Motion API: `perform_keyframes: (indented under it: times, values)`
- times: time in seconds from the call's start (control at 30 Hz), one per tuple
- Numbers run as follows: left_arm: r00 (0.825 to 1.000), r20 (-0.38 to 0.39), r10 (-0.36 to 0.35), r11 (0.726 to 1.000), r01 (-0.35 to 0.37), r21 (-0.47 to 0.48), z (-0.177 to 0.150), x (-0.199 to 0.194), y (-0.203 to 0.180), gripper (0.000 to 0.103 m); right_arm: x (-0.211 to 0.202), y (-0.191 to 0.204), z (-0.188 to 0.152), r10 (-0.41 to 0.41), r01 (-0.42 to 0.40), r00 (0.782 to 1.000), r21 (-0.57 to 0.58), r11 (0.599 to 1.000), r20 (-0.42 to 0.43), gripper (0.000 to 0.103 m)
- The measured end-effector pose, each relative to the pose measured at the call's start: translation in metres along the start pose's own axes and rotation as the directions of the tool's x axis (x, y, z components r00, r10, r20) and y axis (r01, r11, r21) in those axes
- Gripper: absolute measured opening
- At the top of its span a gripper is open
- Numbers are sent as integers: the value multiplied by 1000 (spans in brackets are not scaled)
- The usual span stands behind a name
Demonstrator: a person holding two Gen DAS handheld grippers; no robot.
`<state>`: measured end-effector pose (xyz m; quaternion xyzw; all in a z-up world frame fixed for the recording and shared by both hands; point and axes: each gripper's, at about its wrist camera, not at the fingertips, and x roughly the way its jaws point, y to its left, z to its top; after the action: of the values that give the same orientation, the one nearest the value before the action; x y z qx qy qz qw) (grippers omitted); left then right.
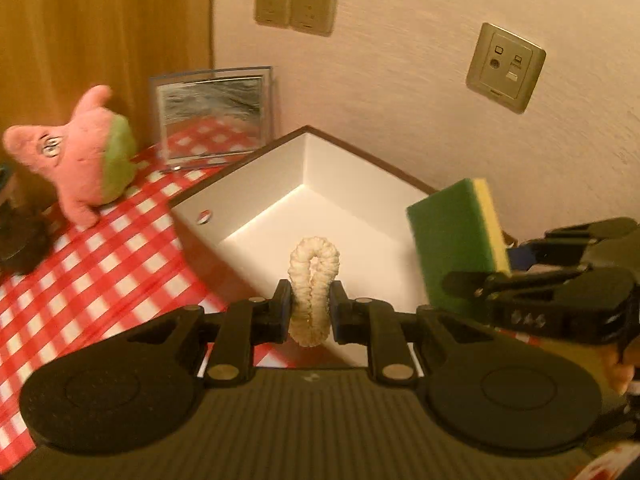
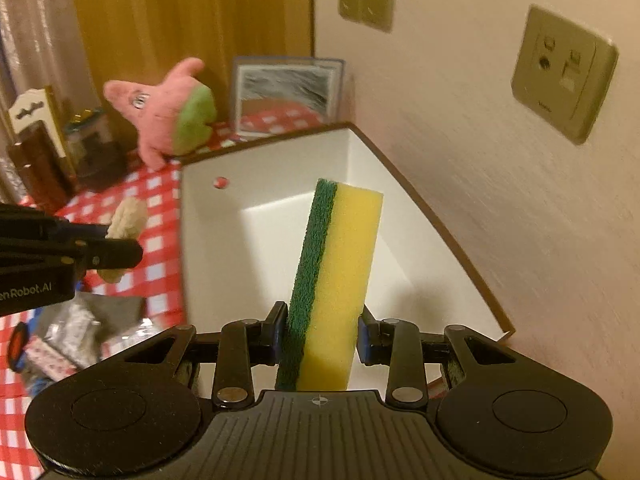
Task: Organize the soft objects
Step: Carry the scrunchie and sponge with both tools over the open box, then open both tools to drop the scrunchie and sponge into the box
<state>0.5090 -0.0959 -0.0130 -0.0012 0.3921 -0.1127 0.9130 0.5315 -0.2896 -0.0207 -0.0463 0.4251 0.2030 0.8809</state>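
both tilted down over the box (image 1: 256, 172): left tool (image 1: 310, 312) grips scrunchie (image 1: 314, 280), right tool (image 2: 322, 336) grips sponge (image 2: 344, 264).

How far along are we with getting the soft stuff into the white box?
Done: nothing; the white box looks empty. In hand: the left claw grips the cream scrunchie, the right claw the sponge, both near the box. Left: releasing both, then the pink plush on the checkered cloth.
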Motion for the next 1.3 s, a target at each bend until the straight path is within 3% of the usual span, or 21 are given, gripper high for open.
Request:
perform_keyframes:
  times: [0.13, 0.33, 0.43, 0.6, 0.8, 1.3]
  values:
    - [999, -24, -23, 1000, 24, 9, 14, 25, -16, 19, 15, -17, 5, -7, 7, 1000, 7, 1000, -18, 35]
    - [996, -66, -55, 998, 56, 6, 23, 56, -31, 35, 28, -34, 7, -14, 14, 999, 8, 1000, -36, 35]
    - [995, -90, -49, 999, 50, 12, 22, 67, -34, 38, 31, -38, 6, -23, 23, 999, -3, 1000, -41, 35]
    - [991, -127, -41, 999, 42, 7, 20, 77, -31, 42, 32, -41, 3, -8, 7, 999, -9, 1000, -46, 49]
    - [991, -129, -33, 999, 37, 24, 21, 77, -33, 60, 28, -47, -3, 22, -21, 999, 20, 1000, -45, 55]
    - [992, -122, -11, 1000, 14, 24, 18, 59, -36, 60, 18, -51, -13, 71, -70, 997, 25, 997, -42, 57]
